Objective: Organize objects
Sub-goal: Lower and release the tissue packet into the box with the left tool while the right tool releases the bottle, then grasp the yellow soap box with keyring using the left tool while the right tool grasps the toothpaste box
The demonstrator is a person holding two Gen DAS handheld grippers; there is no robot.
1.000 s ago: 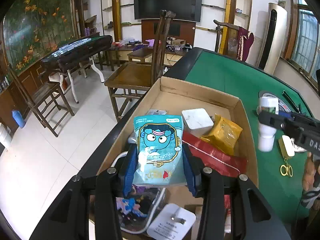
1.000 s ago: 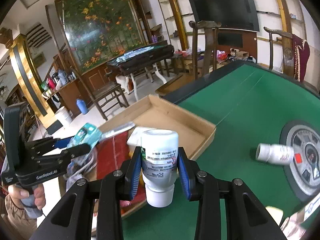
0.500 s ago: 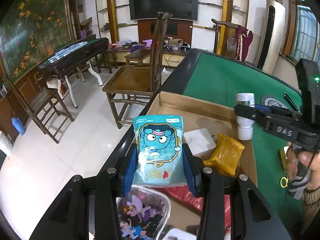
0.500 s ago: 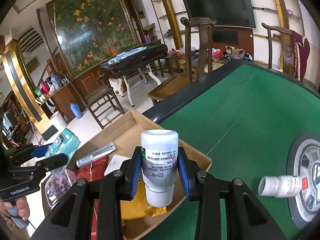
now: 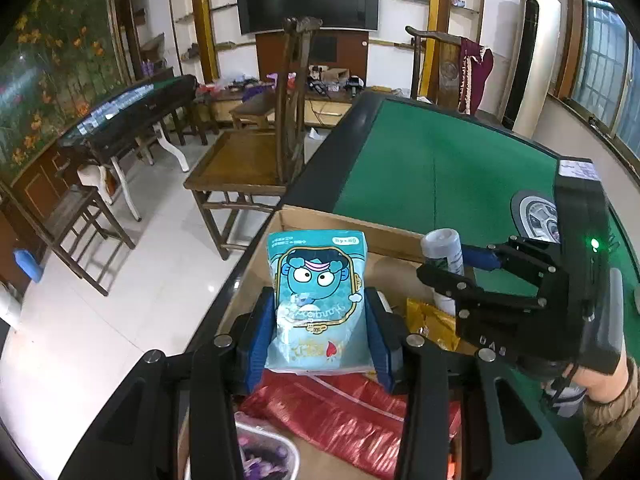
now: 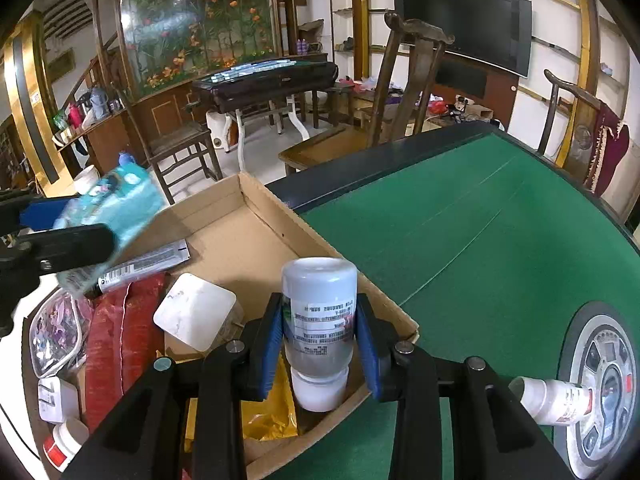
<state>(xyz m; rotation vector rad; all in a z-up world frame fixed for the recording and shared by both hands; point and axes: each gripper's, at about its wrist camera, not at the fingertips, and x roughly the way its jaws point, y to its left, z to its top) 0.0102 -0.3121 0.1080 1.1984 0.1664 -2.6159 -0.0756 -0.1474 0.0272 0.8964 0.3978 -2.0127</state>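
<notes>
On the green felt counter (image 6: 460,232) with its dark raised border sits a shallow brown cardboard box (image 6: 256,236), open at the top, at the counter's edge. Inside it lie a long red foil packet (image 6: 120,340), a yellow foil sachet (image 6: 272,412), a square white plastic case (image 6: 192,316), a clear pouch with cartoon figures (image 6: 52,328) and a striped silver-and-white tube (image 6: 148,260). Outside the box, a small white bottle with a red label (image 6: 556,400) lies on its side across the round grey dial (image 6: 600,392) set into the felt.

The left tongs (image 5: 320,332) are clenched on a teal snack bag printed with a wide-eyed cartoon face (image 5: 318,304); the blue pads press its two sides and it stands upright above the red packet in the box. The right tongs (image 6: 320,340) grasp a white plastic bottle with a printed paper label (image 6: 320,316), held cap downward, its cap hanging over the box's near corner, above the yellow sachet. In the left wrist view the two pairs of tongs are near each other over the box, the bottle just beside the bag.
</notes>
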